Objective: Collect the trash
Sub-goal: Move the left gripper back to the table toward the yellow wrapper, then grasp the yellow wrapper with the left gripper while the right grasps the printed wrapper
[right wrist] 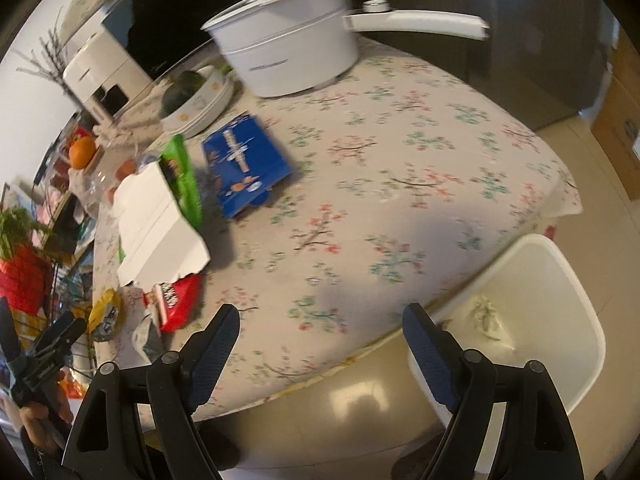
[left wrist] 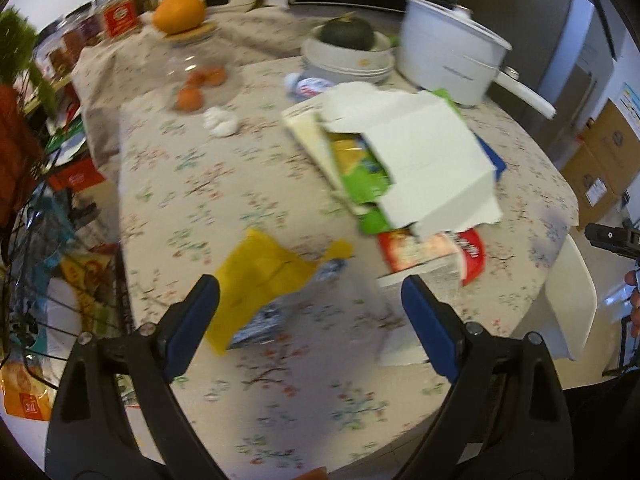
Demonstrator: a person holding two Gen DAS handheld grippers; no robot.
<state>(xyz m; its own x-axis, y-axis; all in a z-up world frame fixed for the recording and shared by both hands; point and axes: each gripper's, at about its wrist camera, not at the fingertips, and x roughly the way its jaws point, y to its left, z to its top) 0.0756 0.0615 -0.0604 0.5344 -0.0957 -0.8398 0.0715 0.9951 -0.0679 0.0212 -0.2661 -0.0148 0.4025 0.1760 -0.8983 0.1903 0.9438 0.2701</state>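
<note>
A: Status? Left tongs stand wide apart, nothing between the pads, hovering over the yellow wrapper on the counter. Right tongs also apart and empty, out past the counter edge next to the white bin.

B: Agreed. Wrapper lies crumpled near the front edge, foil side showing underneath. Just beside it: red packet and a small printed carton, both half under the torn white box.

A: Handling guess: wrapper is thin film, near weightless, floppy, a bit slick. Pinch a raised fold or the bunched foil end, not the flat face; flat film will slide out of the pads.

B: White box looks like light cardboard, stiff-ish but torn at the lower edge, with green and yellow packets stuffed inside. Take it by a wall near the open end and it may dump the contents. Better to clamp across the closed end, or pull the packets first.

A: Blue box behind it is flat cardboard, rigid enough to take by one edge.

B: Nothing fragile in the trash itself. Glass jar with eggs sits well apart from it, far side.

A: Bin stands below counter level, so light stuff may flutter on release.
</note>
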